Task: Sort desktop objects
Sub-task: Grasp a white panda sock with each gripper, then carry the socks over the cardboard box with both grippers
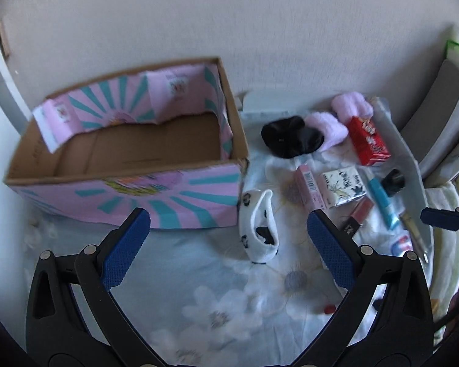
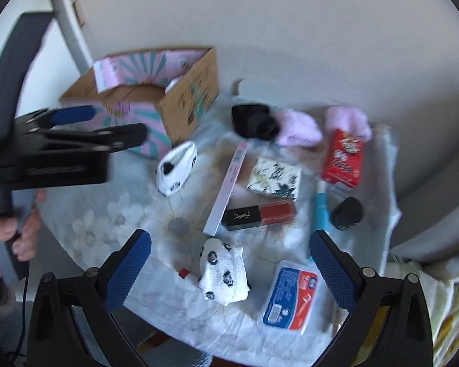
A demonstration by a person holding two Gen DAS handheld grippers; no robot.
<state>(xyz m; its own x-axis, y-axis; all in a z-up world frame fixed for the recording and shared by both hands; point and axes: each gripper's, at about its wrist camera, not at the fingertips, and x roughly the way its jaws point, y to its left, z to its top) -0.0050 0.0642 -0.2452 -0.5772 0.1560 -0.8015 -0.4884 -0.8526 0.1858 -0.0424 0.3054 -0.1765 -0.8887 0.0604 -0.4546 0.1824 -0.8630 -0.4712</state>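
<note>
A pink-and-teal cardboard box [image 1: 180, 192] stands open at the table's left; it also shows in the right wrist view [image 2: 186, 101]. My left gripper [image 1: 229, 223] is open and empty, low over the cloth, with a white spotted sock [image 1: 258, 226] between its fingers. My right gripper [image 2: 231, 244] is open and empty above a second spotted sock [image 2: 223, 275]. Beyond lie a lipstick [image 2: 260, 214], a long pink box [image 2: 226, 189], a patterned tissue pack [image 2: 275, 177], a red carton [image 2: 342, 159], a black sock [image 2: 254, 122] and pink fluffy socks [image 2: 300, 128].
A blue-and-red floss pack [image 2: 290, 296], a blue tube [image 2: 321, 211] and a black cap [image 2: 347, 212] lie at the right. A pen [image 1: 414, 232] lies near the table's right edge. A grey chair [image 1: 437, 122] stands right. The wall is close behind.
</note>
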